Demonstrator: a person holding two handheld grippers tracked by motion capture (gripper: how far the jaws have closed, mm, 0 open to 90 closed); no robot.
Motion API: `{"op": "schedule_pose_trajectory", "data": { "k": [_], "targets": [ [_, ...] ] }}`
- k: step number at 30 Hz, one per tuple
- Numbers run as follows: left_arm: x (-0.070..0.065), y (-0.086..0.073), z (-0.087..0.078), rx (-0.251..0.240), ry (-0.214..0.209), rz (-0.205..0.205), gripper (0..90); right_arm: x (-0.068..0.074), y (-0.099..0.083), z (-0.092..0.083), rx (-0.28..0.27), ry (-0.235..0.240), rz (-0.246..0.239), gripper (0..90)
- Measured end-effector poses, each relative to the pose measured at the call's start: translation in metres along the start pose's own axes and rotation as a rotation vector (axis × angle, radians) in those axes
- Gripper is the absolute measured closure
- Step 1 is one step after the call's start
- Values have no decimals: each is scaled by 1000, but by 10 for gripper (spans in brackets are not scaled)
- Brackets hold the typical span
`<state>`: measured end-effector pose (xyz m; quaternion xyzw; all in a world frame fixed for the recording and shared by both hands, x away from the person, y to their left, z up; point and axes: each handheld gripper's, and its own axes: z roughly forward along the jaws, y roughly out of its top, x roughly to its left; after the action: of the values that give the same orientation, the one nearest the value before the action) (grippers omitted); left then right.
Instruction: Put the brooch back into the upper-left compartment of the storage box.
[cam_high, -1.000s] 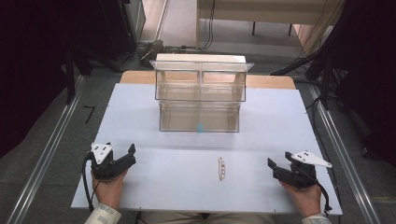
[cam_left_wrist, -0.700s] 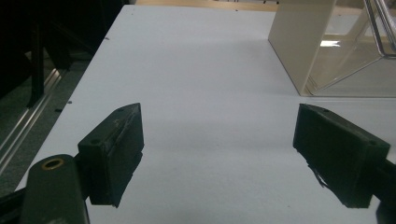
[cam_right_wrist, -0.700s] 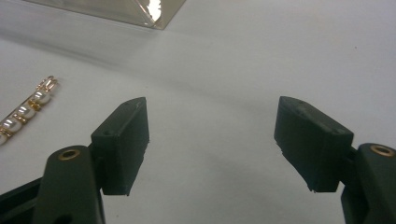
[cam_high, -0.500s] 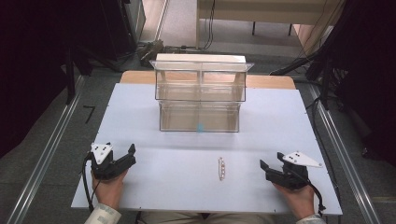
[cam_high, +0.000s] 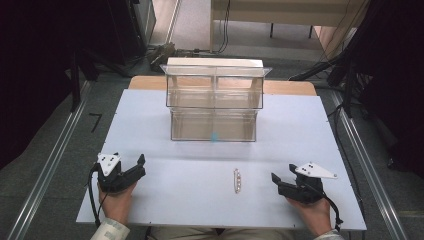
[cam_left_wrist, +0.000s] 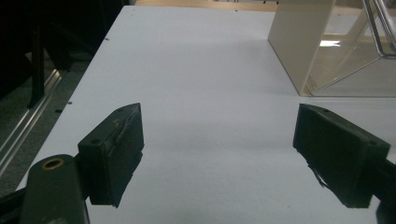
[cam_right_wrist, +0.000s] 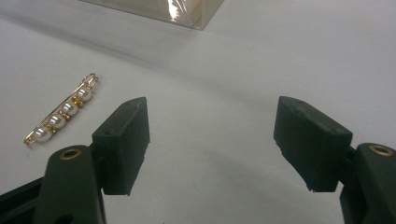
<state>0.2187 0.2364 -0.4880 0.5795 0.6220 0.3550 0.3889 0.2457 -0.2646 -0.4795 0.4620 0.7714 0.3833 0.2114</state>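
A small gold pin set with pearls, the pearl pin (cam_high: 238, 180), lies flat on the white tabletop (cam_high: 190, 200), near its front edge and a little right of the middle. In the right gripper view the pearl pin (cam_right_wrist: 61, 114) shows 4 pearls in a row on a thin gold bar, lying slantwise on the bare surface with nothing touching it.

The right gripper (cam_high: 278, 181) sits low over the tabletop toward the front right corner, held in a hand (cam_high: 315, 215) that comes in from the front edge. Its 2 black jaws stand wide apart and grip nothing; only bare white surface lies between them. Its jaws point toward the pin, which lies just beside the gripper on its left side, outside the gap and apart from the nearer jaw.

The left gripper (cam_high: 140, 165) sits near the front left corner, well apart from the pin, held in the other hand (cam_high: 116, 202). Its 2 jaws also stand wide open with nothing between them, and the left gripper view shows bare tabletop in the gap.

Farther back, around the middle of the tabletop, stands a clear plastic organizer (cam_high: 214, 100) in 2 stepped tiers, the lower tier in front. A corner of the organizer (cam_left_wrist: 327, 51) appears beyond the left gripper.
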Motion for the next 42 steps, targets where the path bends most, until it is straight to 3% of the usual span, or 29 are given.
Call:
{"op": "schedule_pose_trajectory", "data": {
  "k": [29, 42],
  "targets": [
    [0, 0, -1, 1, -3, 5, 154, 39, 6, 21, 25, 75, -46, 269],
    [-1, -1, 0, 2, -4, 2, 154, 49, 8, 30, 48, 95, -54, 275]
  ]
}}
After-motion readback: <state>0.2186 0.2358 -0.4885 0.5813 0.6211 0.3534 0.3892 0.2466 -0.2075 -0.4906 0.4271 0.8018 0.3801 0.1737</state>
